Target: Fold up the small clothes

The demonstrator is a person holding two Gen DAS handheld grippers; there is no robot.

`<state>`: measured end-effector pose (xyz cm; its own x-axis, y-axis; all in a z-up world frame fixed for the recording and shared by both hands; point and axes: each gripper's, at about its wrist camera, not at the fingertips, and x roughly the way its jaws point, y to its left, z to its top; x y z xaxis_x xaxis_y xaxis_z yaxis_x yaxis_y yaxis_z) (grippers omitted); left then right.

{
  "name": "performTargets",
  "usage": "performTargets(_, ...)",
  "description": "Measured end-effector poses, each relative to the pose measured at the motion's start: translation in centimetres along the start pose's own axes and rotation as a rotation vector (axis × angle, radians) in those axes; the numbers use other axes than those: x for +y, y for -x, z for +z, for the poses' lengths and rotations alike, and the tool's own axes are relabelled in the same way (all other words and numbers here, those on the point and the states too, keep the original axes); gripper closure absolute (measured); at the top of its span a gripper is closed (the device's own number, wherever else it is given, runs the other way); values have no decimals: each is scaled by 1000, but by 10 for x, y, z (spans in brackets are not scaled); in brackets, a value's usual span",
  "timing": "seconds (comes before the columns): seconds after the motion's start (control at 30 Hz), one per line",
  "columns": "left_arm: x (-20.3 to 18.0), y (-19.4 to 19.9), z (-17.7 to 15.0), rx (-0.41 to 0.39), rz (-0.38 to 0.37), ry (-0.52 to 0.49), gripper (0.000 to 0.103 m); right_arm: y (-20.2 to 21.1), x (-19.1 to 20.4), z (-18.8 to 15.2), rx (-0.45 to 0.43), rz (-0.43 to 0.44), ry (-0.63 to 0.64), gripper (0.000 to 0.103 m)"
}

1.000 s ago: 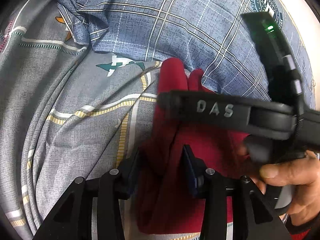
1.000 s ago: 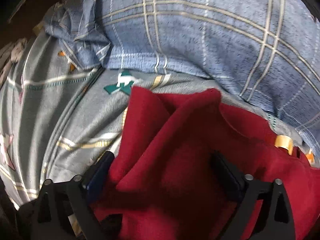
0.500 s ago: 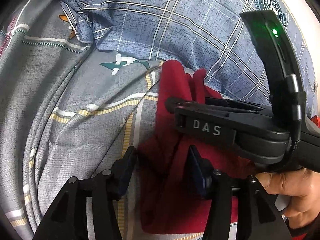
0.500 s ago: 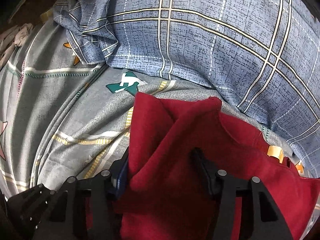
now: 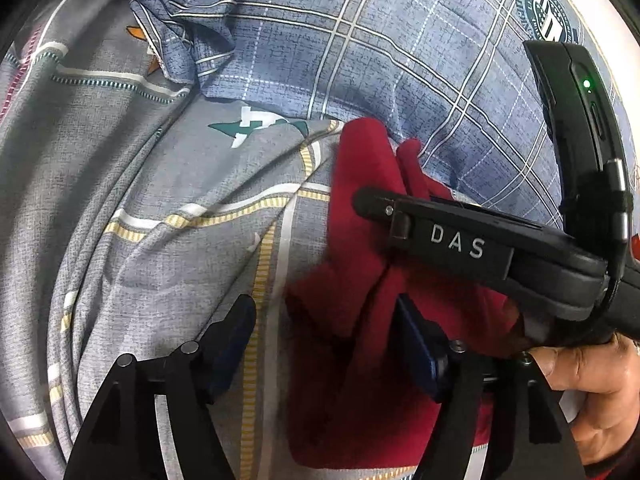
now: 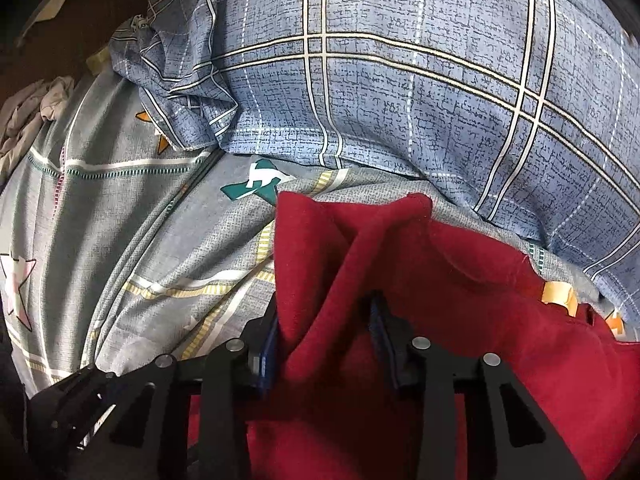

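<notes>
A dark red garment (image 5: 360,320) lies bunched on a grey patterned bedsheet (image 5: 140,220). In the left wrist view my left gripper (image 5: 324,340) is open, its jaws wide apart around the garment's left edge, with nothing pinched. The right gripper's black body marked DAS (image 5: 460,240) crosses over the garment. In the right wrist view my right gripper (image 6: 324,340) is shut on a raised fold of the red garment (image 6: 460,340), cloth bunched between its blue pads.
A blue plaid pillow (image 6: 400,100) lies just behind the garment and also shows in the left wrist view (image 5: 380,60). A heap of pale cloth (image 6: 32,112) sits at the far left. The sheet (image 6: 100,220) is creased to the left.
My left gripper has opened and let go of the garment's edge. My right gripper has closed from wide open onto a fold of the garment.
</notes>
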<state>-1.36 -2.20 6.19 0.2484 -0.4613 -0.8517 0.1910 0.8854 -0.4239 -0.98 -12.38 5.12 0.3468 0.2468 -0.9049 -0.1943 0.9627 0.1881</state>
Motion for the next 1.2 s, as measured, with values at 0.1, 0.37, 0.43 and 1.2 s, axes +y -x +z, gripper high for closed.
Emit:
performTargets(0.1, -5, 5, -1, 0, -48, -18, 65, -5, 0, 1, -9, 20, -21, 62)
performTargets(0.37, -17, 36, -3, -86, -107, -67, 81, 21, -23, -8, -84, 167, -125, 83)
performTargets(0.43, -17, 41, -6, -100, -112, -72, 82, 30, -32, -11, -105, 218, -170, 78)
performTargets(1.2, -116, 109, -36, -177, -202, -266, 83, 96, -66, -21, -194, 247, -183, 81)
